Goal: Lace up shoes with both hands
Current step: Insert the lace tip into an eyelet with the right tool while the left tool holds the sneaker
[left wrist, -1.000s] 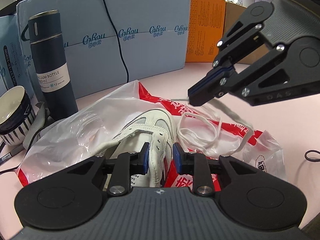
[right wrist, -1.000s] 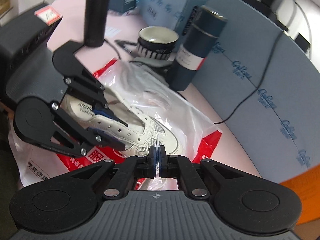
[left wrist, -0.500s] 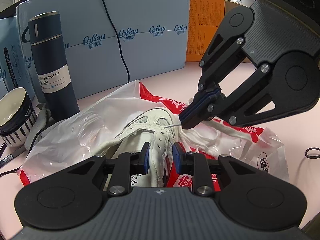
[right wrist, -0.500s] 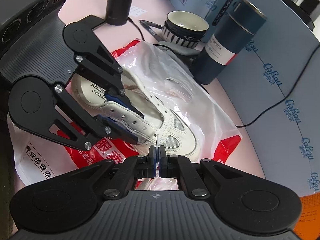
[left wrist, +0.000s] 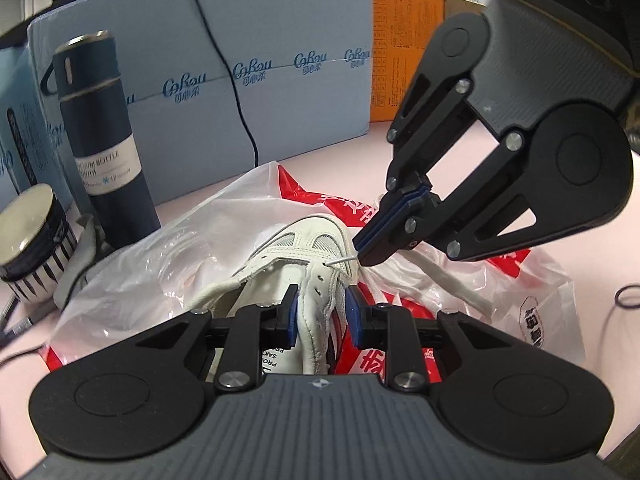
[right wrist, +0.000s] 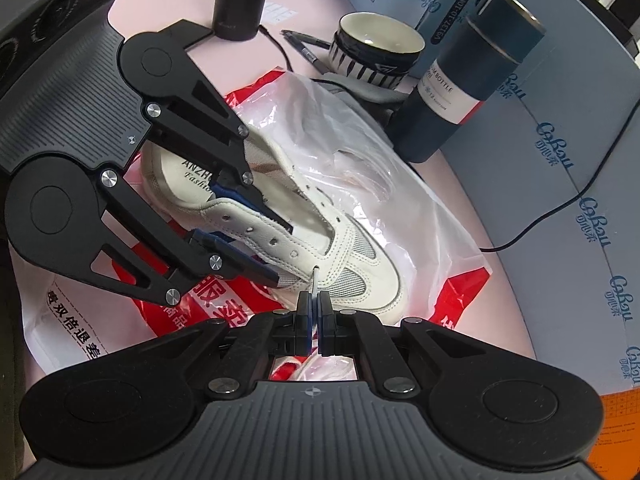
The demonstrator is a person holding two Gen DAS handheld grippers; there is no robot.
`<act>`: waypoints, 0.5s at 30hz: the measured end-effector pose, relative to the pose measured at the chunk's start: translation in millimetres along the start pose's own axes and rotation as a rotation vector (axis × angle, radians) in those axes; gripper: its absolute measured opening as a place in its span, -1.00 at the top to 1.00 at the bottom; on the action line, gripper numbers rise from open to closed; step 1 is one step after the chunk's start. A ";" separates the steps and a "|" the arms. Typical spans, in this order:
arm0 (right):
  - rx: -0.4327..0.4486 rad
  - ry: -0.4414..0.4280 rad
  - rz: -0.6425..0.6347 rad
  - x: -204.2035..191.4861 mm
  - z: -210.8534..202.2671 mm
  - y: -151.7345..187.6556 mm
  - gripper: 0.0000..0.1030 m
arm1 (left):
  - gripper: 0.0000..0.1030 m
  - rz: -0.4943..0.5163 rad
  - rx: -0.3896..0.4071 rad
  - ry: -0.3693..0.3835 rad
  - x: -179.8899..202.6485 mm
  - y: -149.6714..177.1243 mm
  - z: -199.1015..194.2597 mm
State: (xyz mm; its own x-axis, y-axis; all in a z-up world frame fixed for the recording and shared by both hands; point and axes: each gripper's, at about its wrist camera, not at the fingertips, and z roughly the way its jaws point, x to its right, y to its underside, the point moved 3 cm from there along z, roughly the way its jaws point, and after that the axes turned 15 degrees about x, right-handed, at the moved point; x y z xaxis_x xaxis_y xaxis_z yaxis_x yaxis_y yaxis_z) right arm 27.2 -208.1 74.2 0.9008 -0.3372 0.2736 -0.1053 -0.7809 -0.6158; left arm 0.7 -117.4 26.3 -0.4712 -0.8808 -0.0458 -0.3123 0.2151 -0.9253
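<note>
The right claw (right wrist: 314, 307), clamped on the lace tip (right wrist: 315, 278), has descended to the shoe (right wrist: 352, 252) eyelet, apparently entering; left claw (left wrist: 322, 308) grips the eyelet flap at 6 o'clock.

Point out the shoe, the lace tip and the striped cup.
shoe (right wrist: 356, 264): right wrist view, toe side panel.
lace tip (left wrist: 340, 261): left wrist view, stiff end at eyelet.
striped cup (right wrist: 376, 60): right wrist view, outer wall.

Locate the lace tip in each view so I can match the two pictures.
Left wrist: the lace tip sits right of centre, bridging the right gripper and an eyelet on the shoe.
Right wrist: the tip is at lower centre, rising from the shut gripper to the eyelet nearest the toe.
Shared landmark: the navy bottle.
</note>
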 end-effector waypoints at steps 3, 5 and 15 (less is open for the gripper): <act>-0.005 -0.003 -0.005 -0.4 1.2 -0.1 0.95 | 0.58 0.046 0.008 -0.004 4.1 0.5 -1.2; -0.002 0.003 -0.001 1.0 2.0 -0.8 0.95 | 0.58 0.050 0.008 -0.004 4.4 0.6 -1.2; 0.053 0.046 0.092 13.7 4.4 -4.0 0.95 | 0.47 0.065 0.004 0.010 7.9 2.1 -1.0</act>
State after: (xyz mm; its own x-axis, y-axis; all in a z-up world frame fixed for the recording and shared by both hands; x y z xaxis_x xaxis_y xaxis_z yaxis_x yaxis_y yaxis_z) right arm 41.7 -207.3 77.2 0.8680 -0.4307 0.2473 -0.1626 -0.7169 -0.6779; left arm -4.6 -123.5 24.4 -0.4990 -0.8605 -0.1023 -0.2776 0.2706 -0.9218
